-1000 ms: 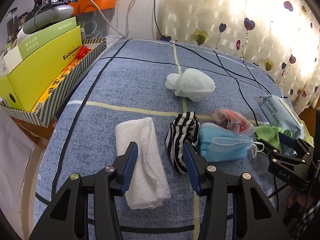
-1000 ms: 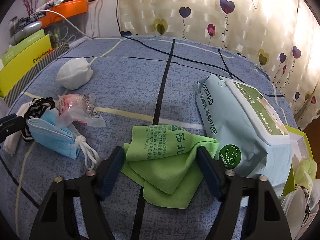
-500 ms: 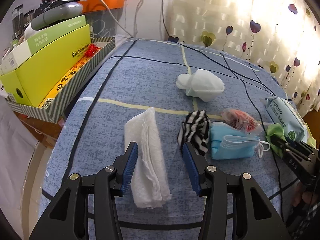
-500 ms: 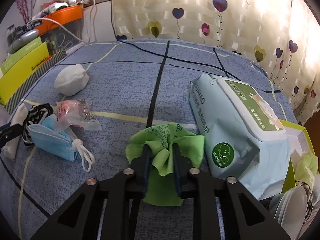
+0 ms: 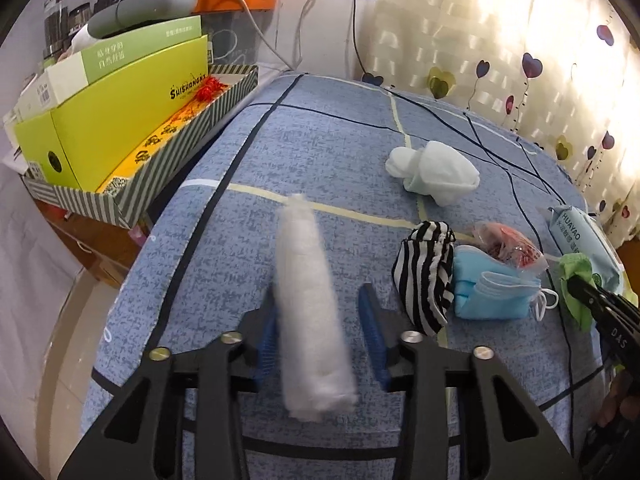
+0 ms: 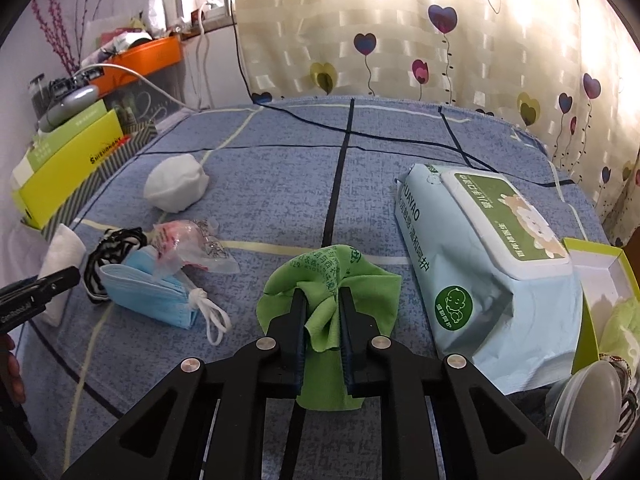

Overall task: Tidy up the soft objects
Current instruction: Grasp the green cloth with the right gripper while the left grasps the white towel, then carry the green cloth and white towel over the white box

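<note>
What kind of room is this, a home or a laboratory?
Probably a home, likely a bedroom: a blue checked bedsheet covers the surface, a heart-print curtain hangs behind, and boxes sit cluttered alongside.

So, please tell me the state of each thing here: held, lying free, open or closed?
left tool: open, astride the white towel, not gripping.
white towel: rolled, blurred, between the blue pads.
right tool: shut on green cloth.
green cloth: bunched, pinched.
wipes pack: lid closed, lying free.
blue mask: folded, lying free.
striped sock: crumpled, against the mask.
</note>
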The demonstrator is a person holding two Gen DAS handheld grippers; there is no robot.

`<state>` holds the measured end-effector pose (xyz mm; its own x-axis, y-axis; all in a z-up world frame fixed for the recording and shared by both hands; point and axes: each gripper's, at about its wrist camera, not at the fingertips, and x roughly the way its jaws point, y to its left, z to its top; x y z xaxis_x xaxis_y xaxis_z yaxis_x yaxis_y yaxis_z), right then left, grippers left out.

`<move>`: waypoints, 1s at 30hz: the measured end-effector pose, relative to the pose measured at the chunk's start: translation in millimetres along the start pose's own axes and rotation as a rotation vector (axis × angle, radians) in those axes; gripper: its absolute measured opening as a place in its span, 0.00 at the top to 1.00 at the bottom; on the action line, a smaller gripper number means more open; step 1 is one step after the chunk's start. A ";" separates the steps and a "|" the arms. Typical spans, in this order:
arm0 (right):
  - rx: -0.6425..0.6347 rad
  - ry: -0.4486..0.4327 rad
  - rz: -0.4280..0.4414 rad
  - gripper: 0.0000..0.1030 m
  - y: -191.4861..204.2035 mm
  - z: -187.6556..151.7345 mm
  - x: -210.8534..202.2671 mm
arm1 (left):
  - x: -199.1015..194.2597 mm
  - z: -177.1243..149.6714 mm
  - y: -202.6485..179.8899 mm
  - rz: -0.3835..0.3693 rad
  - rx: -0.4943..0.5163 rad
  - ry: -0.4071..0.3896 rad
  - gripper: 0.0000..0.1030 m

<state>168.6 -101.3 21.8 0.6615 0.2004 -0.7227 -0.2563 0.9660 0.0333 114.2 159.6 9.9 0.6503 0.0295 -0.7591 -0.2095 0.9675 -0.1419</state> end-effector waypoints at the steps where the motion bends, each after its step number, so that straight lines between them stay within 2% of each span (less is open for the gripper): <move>1: 0.001 -0.003 0.001 0.87 0.3 -0.3 -1.6 | -1.4 0.1 -0.6 -0.003 0.004 -0.005 0.73; 7: 0.002 -0.015 0.004 0.87 3.5 -0.6 -8.4 | -5.9 -0.2 -1.6 -0.014 0.005 -0.013 0.79; 24: 0.007 -0.058 0.012 0.87 0.9 -3.8 -35.6 | -31.4 -7.0 -35.0 -0.075 0.081 -0.044 0.80; 30: 0.008 -0.085 0.014 0.87 -2.3 -5.0 -52.7 | -48.1 -6.6 -59.1 -0.124 0.113 -0.067 0.80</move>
<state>130.8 -114.9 56.3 0.7153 0.2265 -0.6610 -0.2602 0.9643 0.0489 90.5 99.3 50.6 0.7144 -0.0787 -0.6953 -0.0439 0.9867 -0.1568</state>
